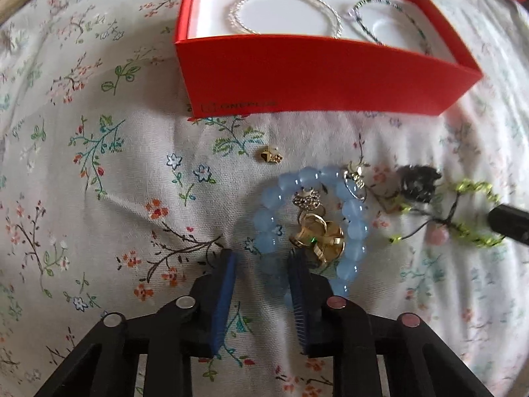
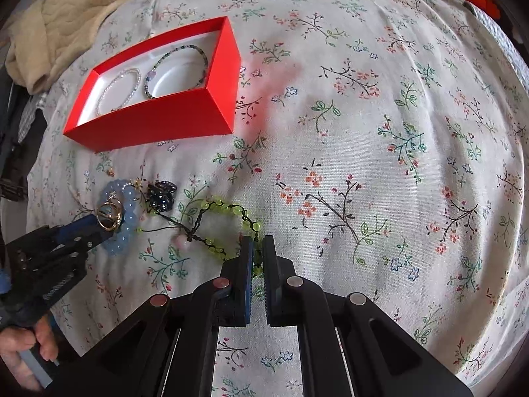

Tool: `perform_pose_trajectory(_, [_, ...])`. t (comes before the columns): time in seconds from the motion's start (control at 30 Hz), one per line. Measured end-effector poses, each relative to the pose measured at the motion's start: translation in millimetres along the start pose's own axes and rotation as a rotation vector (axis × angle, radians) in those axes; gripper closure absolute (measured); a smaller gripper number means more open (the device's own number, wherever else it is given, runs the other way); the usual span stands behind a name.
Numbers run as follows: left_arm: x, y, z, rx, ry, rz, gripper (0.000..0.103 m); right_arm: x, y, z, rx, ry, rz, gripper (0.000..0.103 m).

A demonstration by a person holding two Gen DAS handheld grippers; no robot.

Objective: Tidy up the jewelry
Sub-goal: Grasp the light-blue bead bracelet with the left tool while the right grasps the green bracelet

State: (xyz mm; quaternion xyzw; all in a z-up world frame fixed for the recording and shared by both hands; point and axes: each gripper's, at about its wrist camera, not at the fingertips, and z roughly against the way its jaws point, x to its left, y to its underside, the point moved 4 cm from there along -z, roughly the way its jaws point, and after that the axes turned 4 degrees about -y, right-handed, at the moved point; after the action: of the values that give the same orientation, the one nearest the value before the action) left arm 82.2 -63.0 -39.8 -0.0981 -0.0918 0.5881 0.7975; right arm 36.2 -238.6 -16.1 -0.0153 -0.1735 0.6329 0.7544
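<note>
A blue bead bracelet (image 1: 352,213) lies on the floral cloth, with gold rings (image 1: 322,235) inside its loop. My left gripper (image 1: 263,258) is open; the near side of the blue bracelet lies between its fingers. In the right wrist view the blue bracelet (image 2: 129,213) and left gripper (image 2: 91,228) show at the left. My right gripper (image 2: 258,243) is shut on the green bead bracelet (image 2: 228,210), which shows at the right in the left wrist view (image 1: 476,211). A red box (image 1: 317,72) holds a silver bracelet (image 1: 284,10) and a dark beaded one (image 1: 386,16).
A small gold earring (image 1: 269,156) lies between the box and the blue bracelet. A black hair clip (image 1: 418,182) and a gold charm (image 1: 355,173) lie beside the bracelets. A beige quilted cloth (image 2: 66,16) is bunched at the far left. The red box (image 2: 155,122) stands left of centre.
</note>
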Motion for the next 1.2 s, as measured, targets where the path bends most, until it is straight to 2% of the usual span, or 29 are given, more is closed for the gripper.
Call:
perform_pose_trajectory(0.07, [-7,0,-1,-0.014,-0.022,-0.023,0.084,0,0,0,0.002,0.001,0.005,0.097])
perform_pose_trajectory(0.1, [-13,-1,-2,-0.016,-0.023,-0.024,0.094,0,1,1,0.002,0.002,0.008,0.097])
perform_pose_trajectory(0.13, [-14,1,0,-0.016,-0.020,-0.018,0.095,1,1,0,0.003,0.003,0.012,0.097])
perform_pose_trajectory(0.3, [-6,5,11,-0.027,0.047,0.045,0.095,7,-2,3,-0.011,-0.006,0.016,0.097])
perform_pose_trajectory(0.57, [-13,-1,53,-0.138,0.132,0.060,0.095,17,-9,31,-0.082,-0.038,0.040,0.097])
perform_pose_trajectory(0.7, [-4,-4,73,-0.186,0.176,0.052,0.095,22,-10,43,-0.109,-0.059,0.045,0.097])
perform_pose_trajectory(0.97, [-2,-7,95,-0.246,0.204,0.016,0.095,29,-13,58,-0.139,-0.086,0.048,0.097])
perform_pose_trajectory(1.2, [1,-23,112,-0.309,0.237,0.046,0.095,39,-24,75,-0.186,-0.106,0.057,0.097])
